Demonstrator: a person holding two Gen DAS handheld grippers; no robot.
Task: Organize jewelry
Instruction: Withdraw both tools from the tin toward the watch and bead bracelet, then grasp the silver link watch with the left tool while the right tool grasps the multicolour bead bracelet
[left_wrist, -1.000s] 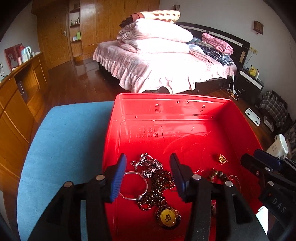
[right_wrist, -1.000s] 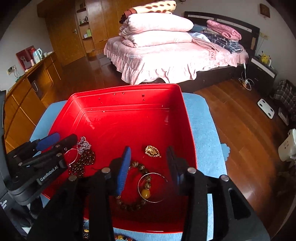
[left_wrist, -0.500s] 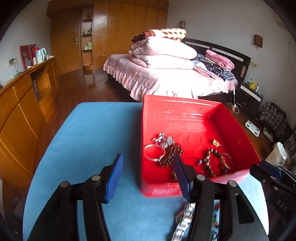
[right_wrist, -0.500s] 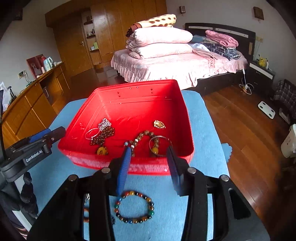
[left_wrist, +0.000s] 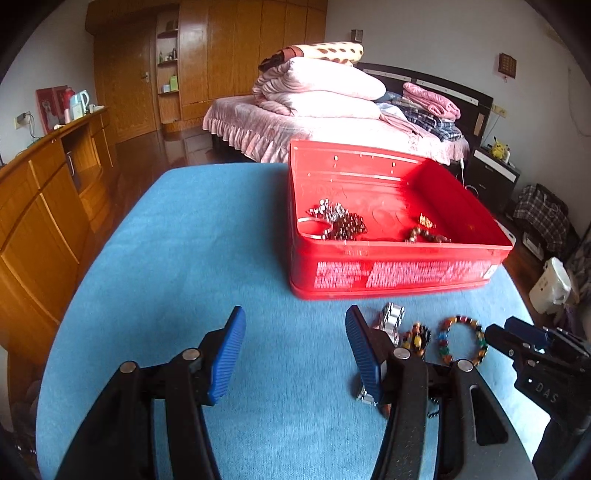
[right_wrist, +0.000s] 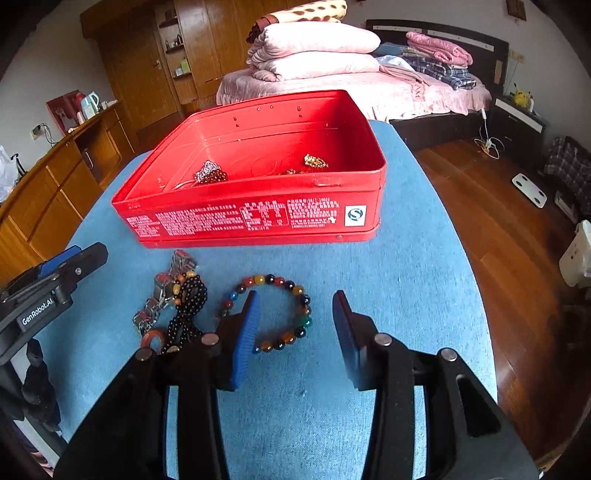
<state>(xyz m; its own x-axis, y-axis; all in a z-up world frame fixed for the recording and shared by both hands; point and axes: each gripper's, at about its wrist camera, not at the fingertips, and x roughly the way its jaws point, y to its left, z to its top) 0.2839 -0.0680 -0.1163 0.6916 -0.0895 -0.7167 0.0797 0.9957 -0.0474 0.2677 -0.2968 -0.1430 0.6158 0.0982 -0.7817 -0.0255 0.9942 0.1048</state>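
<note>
A red tin box (left_wrist: 388, 266) (right_wrist: 258, 218) stands on the blue table and holds several jewelry pieces (left_wrist: 340, 221) (right_wrist: 210, 173). In front of it lie a multicoloured bead bracelet (right_wrist: 291, 291) (left_wrist: 461, 339), a dark bead necklace (right_wrist: 188, 299) (left_wrist: 417, 338) and a silver link watch band (right_wrist: 162, 291) (left_wrist: 391, 317). My left gripper (left_wrist: 295, 350) is open and empty, left of these pieces. My right gripper (right_wrist: 295, 332) is open and empty, over the bead bracelet's near side.
The blue table top (left_wrist: 192, 258) ends at a rounded edge with wooden floor (right_wrist: 498, 206) to the right. A wooden cabinet (left_wrist: 44, 192) runs along the left. A bed (left_wrist: 332, 122) with stacked bedding stands behind.
Both grippers have pulled back and down from over the red box toward the table's near side. The loose bracelet, necklace and watch band have come into view.
</note>
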